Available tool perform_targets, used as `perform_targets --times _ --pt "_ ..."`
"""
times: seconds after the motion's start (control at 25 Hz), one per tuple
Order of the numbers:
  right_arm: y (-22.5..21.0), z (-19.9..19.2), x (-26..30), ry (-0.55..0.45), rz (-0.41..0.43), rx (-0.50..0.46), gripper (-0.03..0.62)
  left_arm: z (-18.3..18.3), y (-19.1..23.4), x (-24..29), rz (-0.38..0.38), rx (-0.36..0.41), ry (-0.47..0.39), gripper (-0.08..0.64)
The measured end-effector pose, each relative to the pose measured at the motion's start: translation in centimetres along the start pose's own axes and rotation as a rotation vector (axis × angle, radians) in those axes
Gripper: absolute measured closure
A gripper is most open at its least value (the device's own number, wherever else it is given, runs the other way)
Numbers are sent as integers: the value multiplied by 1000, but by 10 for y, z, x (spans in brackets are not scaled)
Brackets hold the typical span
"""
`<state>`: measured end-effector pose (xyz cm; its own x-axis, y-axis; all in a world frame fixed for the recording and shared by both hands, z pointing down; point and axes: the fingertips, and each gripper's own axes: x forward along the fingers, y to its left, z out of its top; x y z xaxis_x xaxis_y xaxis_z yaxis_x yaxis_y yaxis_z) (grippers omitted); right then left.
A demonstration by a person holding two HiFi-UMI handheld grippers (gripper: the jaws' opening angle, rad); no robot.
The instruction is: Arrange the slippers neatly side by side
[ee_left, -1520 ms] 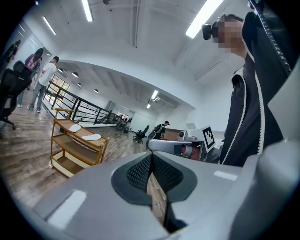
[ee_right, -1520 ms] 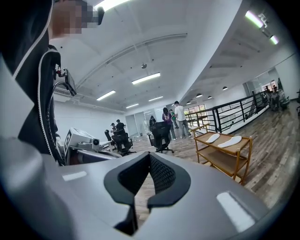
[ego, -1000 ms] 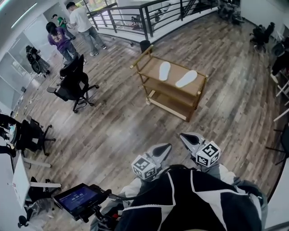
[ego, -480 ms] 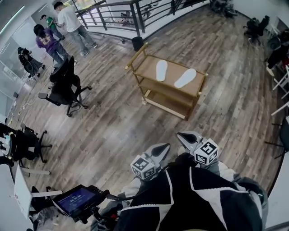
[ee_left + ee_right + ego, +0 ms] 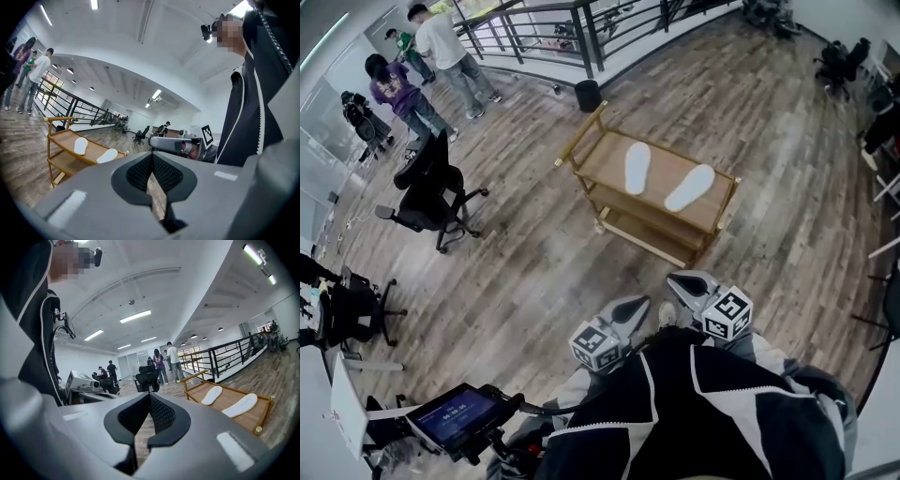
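Note:
Two white slippers lie sole-up on the top shelf of a wooden trolley. The left slipper points away from me; the right slipper lies at an angle, a gap apart from it. Both show again in the left gripper view, left slipper and right slipper, and in the right gripper view, left slipper and right slipper. My left gripper and right gripper are held close to my chest, well short of the trolley, both shut and empty.
A black office chair stands on the wood floor to the left of the trolley. Three people stand by a black railing at the far left. A small black bin sits behind the trolley. A screen on a stand is beside my left hip.
The view has shifted a little, so the trolley sits slightly lower and farther right in the picture. Both grippers stay shut in front of my chest.

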<state>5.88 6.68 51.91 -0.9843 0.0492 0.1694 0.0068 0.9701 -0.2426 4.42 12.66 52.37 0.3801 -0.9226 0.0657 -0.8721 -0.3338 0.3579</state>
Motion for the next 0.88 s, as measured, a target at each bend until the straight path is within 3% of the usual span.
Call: perform_targets --times 0.36,0.56,0.88 --pt "-118 41 38 8 35 5 588 47 85 104 30 3 6 541" --pt "-143 47 44 -2 50 5 588 59 98 133 20 21 1 541" --pt "-182 44 58 17 32 33 588 63 130 163 8 -13 25 541"
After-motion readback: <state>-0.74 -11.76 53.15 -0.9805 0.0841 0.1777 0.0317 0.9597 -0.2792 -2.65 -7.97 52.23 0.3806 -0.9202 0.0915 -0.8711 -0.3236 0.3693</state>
